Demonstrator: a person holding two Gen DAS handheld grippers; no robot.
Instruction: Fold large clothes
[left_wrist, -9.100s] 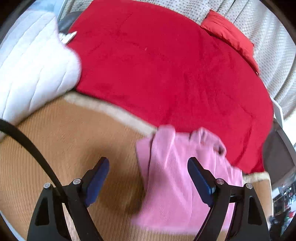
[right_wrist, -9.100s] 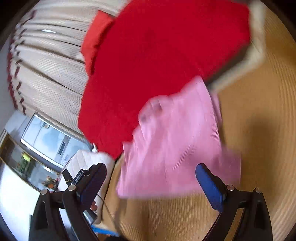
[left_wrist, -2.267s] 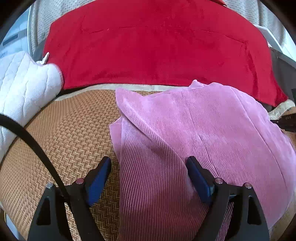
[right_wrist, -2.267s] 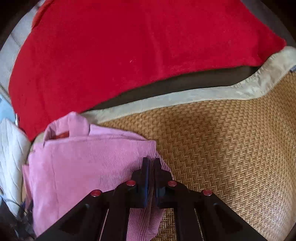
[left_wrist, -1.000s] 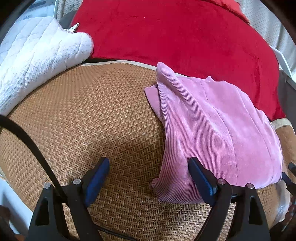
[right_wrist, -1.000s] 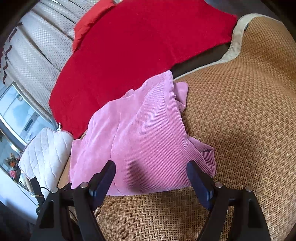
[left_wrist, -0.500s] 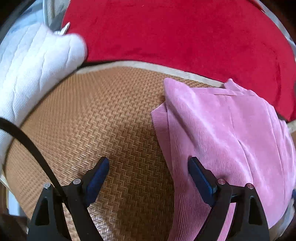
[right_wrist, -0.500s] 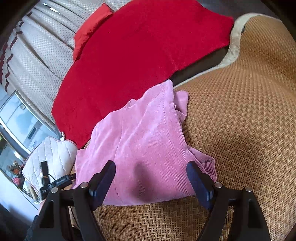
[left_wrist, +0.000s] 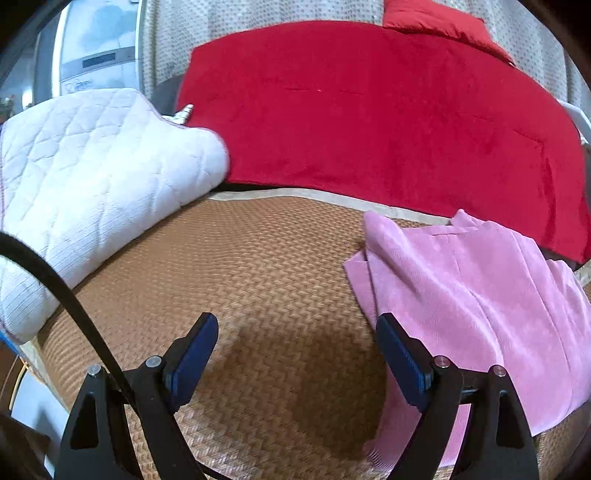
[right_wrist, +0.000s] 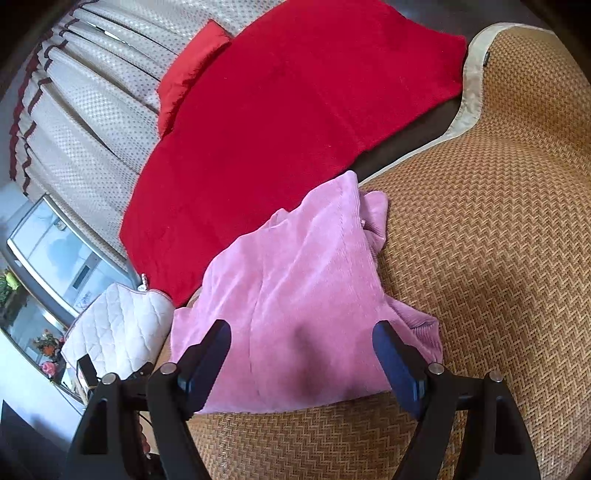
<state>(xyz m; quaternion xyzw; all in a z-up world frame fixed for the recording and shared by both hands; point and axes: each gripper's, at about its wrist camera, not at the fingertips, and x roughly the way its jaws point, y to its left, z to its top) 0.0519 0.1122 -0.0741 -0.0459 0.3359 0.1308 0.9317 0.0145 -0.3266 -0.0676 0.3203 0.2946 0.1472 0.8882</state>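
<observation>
A folded pink ribbed garment (left_wrist: 472, 295) lies on the woven straw mat (left_wrist: 240, 266). In the left wrist view it sits to the right, its left edge just behind the right finger. My left gripper (left_wrist: 297, 347) hangs open over bare mat, holding nothing. In the right wrist view the pink garment (right_wrist: 295, 295) lies straight ahead on the mat (right_wrist: 498, 258). My right gripper (right_wrist: 301, 350) is open above its near edge, apart from the cloth, and casts a shadow on it.
A red blanket (left_wrist: 369, 110) covers the bed behind the mat, with a red pillow (right_wrist: 192, 62) against the dotted curtain (right_wrist: 92, 110). A white quilted cushion (left_wrist: 85, 177) lies at the mat's left. A black cable (left_wrist: 55, 280) crosses the left wrist view.
The left gripper has risen and swung left, so the pink garment has slid to the right of its view and more cushion shows. The right gripper has barely moved. Both stay open.
</observation>
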